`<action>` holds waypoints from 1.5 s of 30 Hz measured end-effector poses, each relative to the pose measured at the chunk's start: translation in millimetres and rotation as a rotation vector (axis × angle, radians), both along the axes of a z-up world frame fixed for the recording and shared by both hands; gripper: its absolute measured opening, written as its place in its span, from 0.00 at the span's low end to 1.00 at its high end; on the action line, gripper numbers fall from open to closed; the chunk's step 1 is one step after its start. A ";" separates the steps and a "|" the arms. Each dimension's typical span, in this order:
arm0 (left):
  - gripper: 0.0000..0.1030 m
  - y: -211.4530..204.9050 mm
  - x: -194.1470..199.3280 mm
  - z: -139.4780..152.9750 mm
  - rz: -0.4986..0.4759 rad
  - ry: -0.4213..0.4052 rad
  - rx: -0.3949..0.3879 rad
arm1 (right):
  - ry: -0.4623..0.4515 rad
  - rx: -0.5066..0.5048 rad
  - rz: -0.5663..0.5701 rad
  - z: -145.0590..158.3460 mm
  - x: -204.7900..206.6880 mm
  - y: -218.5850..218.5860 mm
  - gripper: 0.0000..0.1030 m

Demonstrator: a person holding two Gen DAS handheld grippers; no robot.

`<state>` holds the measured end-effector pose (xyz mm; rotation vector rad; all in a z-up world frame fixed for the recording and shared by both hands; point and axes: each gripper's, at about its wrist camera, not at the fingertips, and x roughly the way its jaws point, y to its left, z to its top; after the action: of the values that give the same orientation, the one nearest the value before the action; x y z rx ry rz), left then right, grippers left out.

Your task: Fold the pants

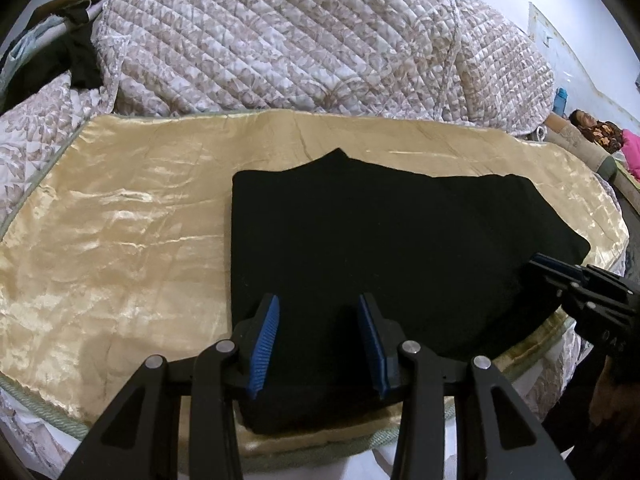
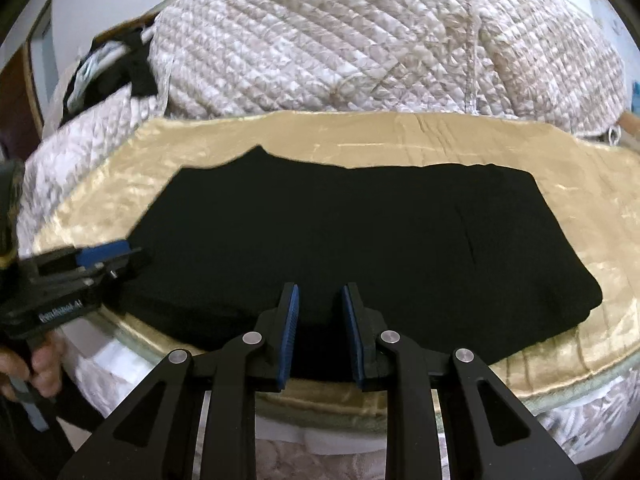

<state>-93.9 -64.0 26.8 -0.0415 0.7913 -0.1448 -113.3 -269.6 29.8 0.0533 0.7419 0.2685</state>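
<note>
Neatly folded black pants (image 2: 340, 240), flat.

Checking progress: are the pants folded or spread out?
Folded: the pants lie as one compact black block on the gold cloth, no separate legs showing.

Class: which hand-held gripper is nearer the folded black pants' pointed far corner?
Left. The left hand-held gripper sits below that pointed corner; the right hand-held gripper is further along the folded black pants.

Soft even indoor light, sheen on the gold cloth (image 1: 120, 216), fisheye-bent edges.
</note>
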 end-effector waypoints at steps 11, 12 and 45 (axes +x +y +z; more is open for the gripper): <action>0.42 7.5 45.7 2.8 0.022 0.041 0.001 | 0.061 0.016 0.000 8.4 60.5 9.8 0.22; 0.42 8.2 48.4 0.6 0.025 0.050 -0.001 | 0.069 0.025 0.014 10.7 69.4 13.9 0.22; 0.42 -10.2 4.6 -6.7 -0.049 0.015 0.037 | 0.100 0.048 -0.065 -1.8 15.9 -32.2 0.22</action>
<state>-89.3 -74.1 20.1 0.0115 0.8104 -0.1765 -97.3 -301.7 28.0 0.1371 0.8319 0.2231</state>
